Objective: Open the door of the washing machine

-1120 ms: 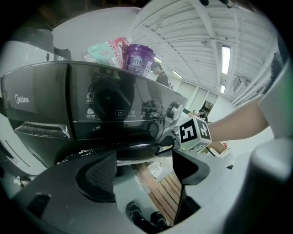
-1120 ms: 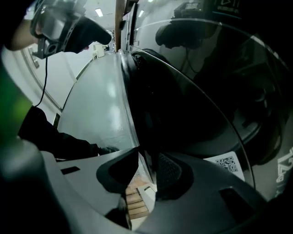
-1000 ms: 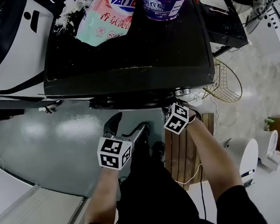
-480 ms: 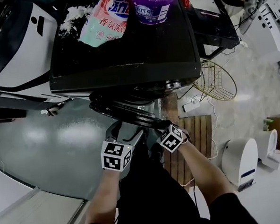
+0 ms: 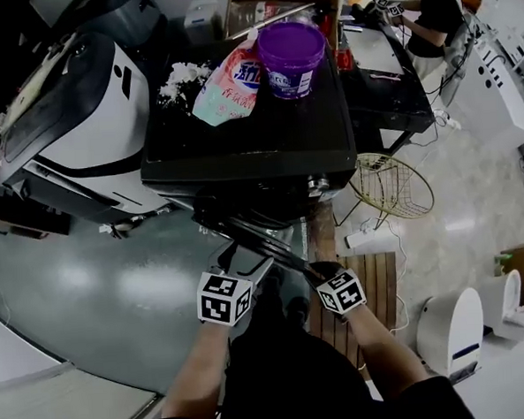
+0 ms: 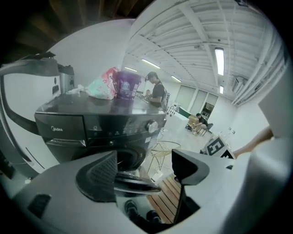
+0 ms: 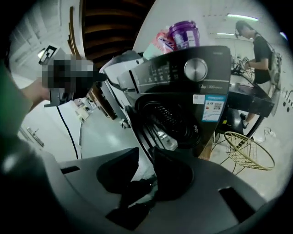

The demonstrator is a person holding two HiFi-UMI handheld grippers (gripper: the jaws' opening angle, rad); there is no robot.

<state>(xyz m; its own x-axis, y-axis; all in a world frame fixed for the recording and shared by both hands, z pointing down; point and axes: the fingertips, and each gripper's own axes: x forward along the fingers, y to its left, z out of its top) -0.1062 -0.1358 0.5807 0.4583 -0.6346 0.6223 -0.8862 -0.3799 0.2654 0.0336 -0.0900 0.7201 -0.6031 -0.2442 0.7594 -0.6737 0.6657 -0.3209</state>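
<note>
The black front-loading washing machine (image 5: pixel 250 152) stands ahead of me, and its round door (image 5: pixel 264 239) hangs swung out toward me. My right gripper (image 5: pixel 319 271) is shut on the door's free edge (image 7: pixel 139 130). In the right gripper view that rim runs down between the two dark pads (image 7: pixel 171 171), with the open drum mouth (image 7: pixel 171 123) behind it. My left gripper (image 5: pixel 246 260) hovers just left of the door with its jaws wide apart. In the left gripper view, the door's edge (image 6: pixel 137 183) passes between the fingers (image 6: pixel 98 176) without touching them.
A pink detergent bag (image 5: pixel 232 82) and a purple bucket (image 5: pixel 290 56) sit on the machine's top. A white machine (image 5: pixel 80 127) stands to the left. A wire basket (image 5: pixel 389 187) and a wooden pallet (image 5: pixel 373 281) lie to the right. A person (image 5: pixel 431 12) works behind.
The door was shut a second ago; it has since swung out toward me in the right gripper's grip. Both grippers have drawn back and risen, and the right one has rolled.
</note>
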